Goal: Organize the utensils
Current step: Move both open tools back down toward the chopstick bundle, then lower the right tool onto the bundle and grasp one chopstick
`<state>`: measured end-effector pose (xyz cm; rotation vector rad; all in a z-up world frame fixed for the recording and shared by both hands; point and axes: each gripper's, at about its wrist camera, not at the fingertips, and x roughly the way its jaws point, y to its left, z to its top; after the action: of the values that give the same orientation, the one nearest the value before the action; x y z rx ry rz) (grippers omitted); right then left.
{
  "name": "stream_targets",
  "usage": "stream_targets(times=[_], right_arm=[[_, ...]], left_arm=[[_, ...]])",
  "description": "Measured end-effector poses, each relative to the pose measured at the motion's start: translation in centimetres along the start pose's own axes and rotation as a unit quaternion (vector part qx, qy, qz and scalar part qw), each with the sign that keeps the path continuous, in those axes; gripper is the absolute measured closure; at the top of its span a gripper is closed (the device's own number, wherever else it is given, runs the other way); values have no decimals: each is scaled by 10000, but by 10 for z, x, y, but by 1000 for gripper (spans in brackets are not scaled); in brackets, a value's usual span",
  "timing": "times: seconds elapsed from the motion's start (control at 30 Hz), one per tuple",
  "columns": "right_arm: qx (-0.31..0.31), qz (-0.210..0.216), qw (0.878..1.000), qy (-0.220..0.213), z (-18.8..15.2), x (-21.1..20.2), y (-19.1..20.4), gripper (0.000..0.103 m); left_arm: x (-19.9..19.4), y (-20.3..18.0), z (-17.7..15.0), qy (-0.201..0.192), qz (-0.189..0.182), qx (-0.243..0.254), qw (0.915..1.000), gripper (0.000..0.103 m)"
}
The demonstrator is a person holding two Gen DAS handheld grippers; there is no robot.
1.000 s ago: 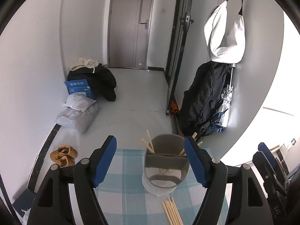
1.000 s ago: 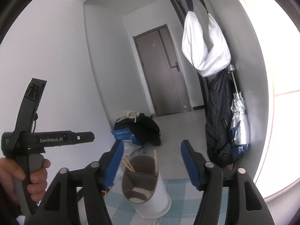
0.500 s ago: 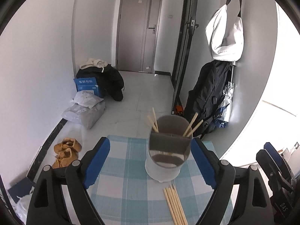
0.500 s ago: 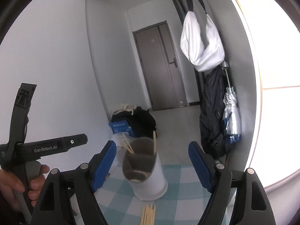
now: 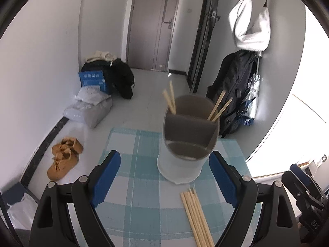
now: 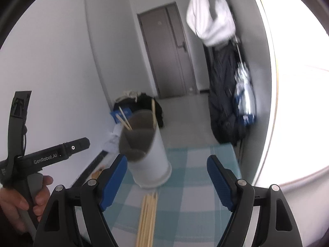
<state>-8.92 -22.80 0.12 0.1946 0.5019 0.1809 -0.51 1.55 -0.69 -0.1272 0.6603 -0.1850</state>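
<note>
Two wrist fisheyes look forward and downward along their own blue-padded fingers — both close on the white utensil holder (image 5: 181, 144) (image 6: 147, 150), loose chopsticks (image 5: 196, 216) (image 6: 148, 218) and checked tablecloth (image 5: 135, 164) (image 6: 191, 185) — grey door (image 5: 153, 24) (image 6: 166, 51) far behind.

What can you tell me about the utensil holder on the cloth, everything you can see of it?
The utensil holder is a white cylinder with a grey, plastic-looking divided insert. It stands upright on the blue checked tablecloth. Two rear compartments each hold two wooden chopsticks, leaning outward; the large front compartment looks empty. A loose bundle of chopsticks lies just in front, not visibly touching it. Neither gripper touches it.
</note>
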Motion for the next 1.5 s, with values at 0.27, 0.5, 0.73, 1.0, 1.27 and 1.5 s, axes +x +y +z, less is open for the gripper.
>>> stream_targets(times=[0.27,0.5,0.73,1.0,1.27,1.5], right_arm=[[-151,-346,9975,605,-20,29,-6,23],[-389,-329,9865,1555,-24,69,-9,24],[-914,-70,9690,2295,-36,110,5,24],[-1211,178,9428,3100,-65,154,27,33],[-1606,48,9249,3445,-74,158,33,48],[-1748,-106,9204,3496,-80,153,45,56]], left_arm=[[28,19,-24,501,162,-76,9986,18],[39,32,-13,564,207,-293,9978,18],[51,50,-12,787,440,-617,9940,18],[55,61,-12,886,666,-621,9919,18],[60,71,-12,1053,682,-796,9889,18],[63,84,-14,1213,862,-1013,9837,18]])
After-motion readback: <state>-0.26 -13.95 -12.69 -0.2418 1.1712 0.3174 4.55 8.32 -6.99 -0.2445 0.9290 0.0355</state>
